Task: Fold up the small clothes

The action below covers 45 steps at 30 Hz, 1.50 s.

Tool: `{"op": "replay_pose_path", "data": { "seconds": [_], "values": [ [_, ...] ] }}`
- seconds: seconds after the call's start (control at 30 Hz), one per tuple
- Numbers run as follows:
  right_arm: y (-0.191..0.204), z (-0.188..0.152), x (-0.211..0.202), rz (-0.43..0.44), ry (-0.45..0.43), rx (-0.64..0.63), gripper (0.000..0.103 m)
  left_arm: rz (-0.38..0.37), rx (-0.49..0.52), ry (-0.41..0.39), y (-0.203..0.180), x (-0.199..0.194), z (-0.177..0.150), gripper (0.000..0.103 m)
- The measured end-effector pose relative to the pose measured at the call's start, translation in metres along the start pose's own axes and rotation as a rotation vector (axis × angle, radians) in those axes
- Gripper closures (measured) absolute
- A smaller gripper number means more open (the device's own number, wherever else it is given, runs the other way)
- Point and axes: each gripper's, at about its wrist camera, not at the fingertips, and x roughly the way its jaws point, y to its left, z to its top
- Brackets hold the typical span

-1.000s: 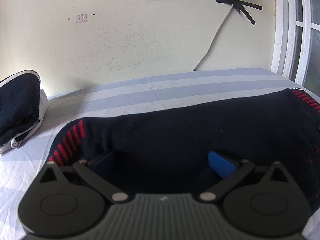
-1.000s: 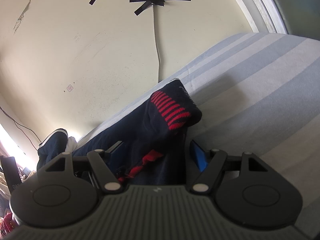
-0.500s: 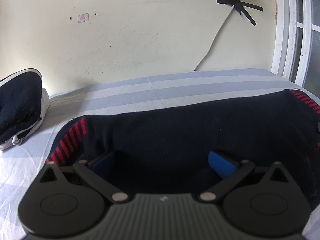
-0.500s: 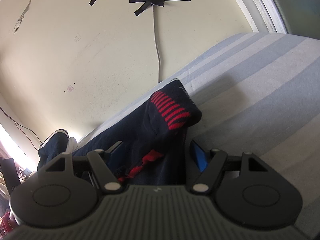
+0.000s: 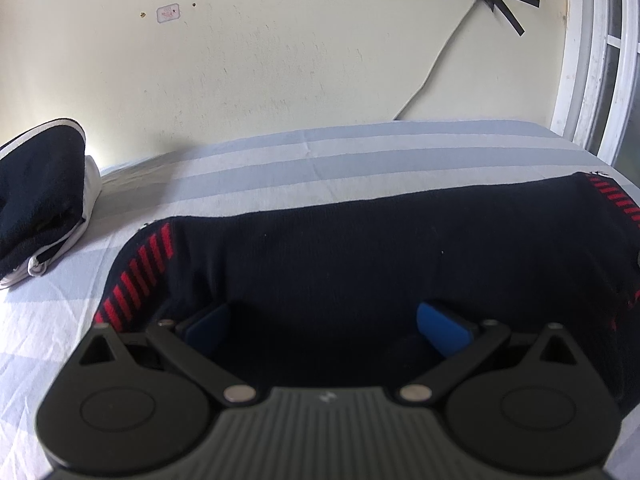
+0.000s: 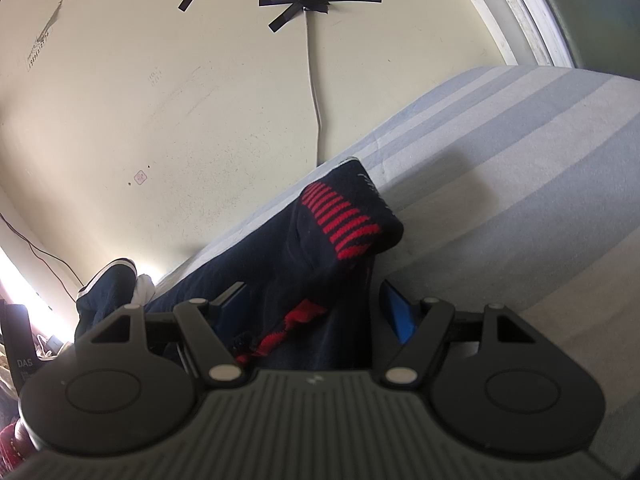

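The navy knit garment with red-striped trim [image 5: 380, 256] lies spread on the striped bedsheet [image 5: 340, 160], its long axis running side to side across the left wrist view, one striped end at the left and the other at the far right. Its near edge falls straight into the left gripper [image 5: 324, 324], whose jaws stand wide apart with dark cloth lying between the blue pads [image 5: 440, 324]; nothing is pinched there as far as the view shows. The right gripper [image 6: 316, 312] sits at the garment's right end, where the striped cuff [image 6: 340, 220] is bunched and stands up from the sheet. Its jaws are also apart, with a hanging fold and a strip of red trim between them; whether the pads actually press that cloth I cannot tell. So both grippers face the same near long edge, the left near the middle-left, the right at the end, and the right one looks closer to having a hold. A fold would likely carry that edge away toward the wall [image 5: 280, 60].

A folded dark garment with white edging [image 5: 40, 200] rests well apart at the left.

Against the frames a second and half a second ago, almost nothing differs: jaw openings, garment and cuff match, with only a slight camera drift.
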Motion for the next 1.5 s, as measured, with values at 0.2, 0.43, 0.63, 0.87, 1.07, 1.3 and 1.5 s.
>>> {"op": "replay_pose_path", "data": {
  "seconds": [0.2, 0.43, 0.63, 0.87, 1.07, 1.3, 1.5],
  "values": [
    [-0.001, 0.000, 0.000, -0.004, -0.001, 0.001, 0.029, -0.003, 0.007, 0.006, 0.001, 0.000, 0.000, 0.000],
    [-0.007, -0.001, -0.025, -0.074, -0.060, 0.043, 0.026, -0.005, 0.010, 0.009, 0.001, 0.000, 0.000, 0.000],
    [-0.017, 0.008, -0.036, -0.102, -0.005, 0.057, 0.026, -0.006, 0.010, 0.009, 0.001, 0.000, -0.001, 0.000],
    [0.000, 0.008, -0.014, -0.085, 0.066, -0.003, 0.027, -0.009, 0.013, 0.007, 0.001, -0.001, -0.001, 0.000],
    [0.015, 0.004, 0.004, -0.054, 0.103, -0.023, 0.034, -0.010, 0.014, -0.002, 0.001, -0.001, -0.001, 0.000],
    [0.011, 0.004, 0.007, -0.019, 0.085, 0.002, 0.034, -0.018, 0.014, -0.059, 0.003, -0.002, -0.009, 0.000],
    [0.009, -0.002, 0.003, 0.000, 0.048, -0.013, 0.033, -0.011, 0.009, -0.077, 0.002, -0.004, -0.012, 0.000]
  ]
}}
